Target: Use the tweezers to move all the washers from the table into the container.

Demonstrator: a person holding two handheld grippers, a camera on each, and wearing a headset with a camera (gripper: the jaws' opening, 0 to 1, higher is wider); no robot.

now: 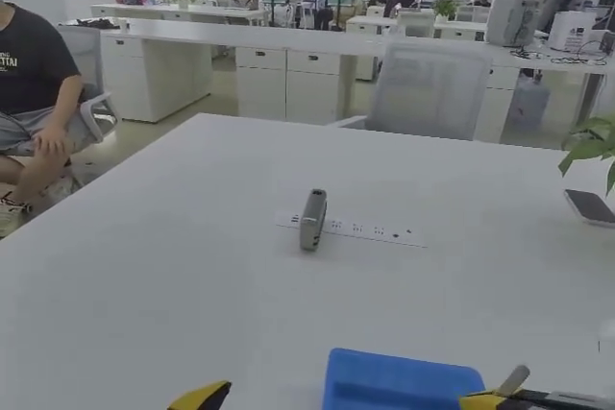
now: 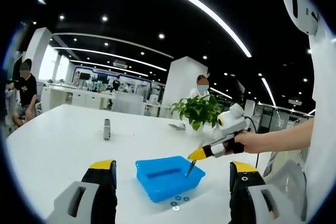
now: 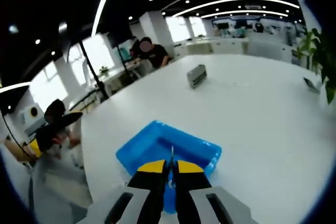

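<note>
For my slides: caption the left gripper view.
Right hand-held gripper holds tweezers at the blue container; washers lie on the white table beside it.

A grey adapter point(image 1: 312, 220) stands on a long white power strip point(image 1: 375, 230).

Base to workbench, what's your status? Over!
Left hand-held gripper open, empty. Right hand-held gripper shut on thin metal tweezers, tips over blue plastic container. Small metal washers on white table beside it. Nothing blocking.

Four washers point(image 2: 178, 199), one blue container point(image 2: 176, 186), one pair of tweezers point(image 2: 190, 169).
</note>
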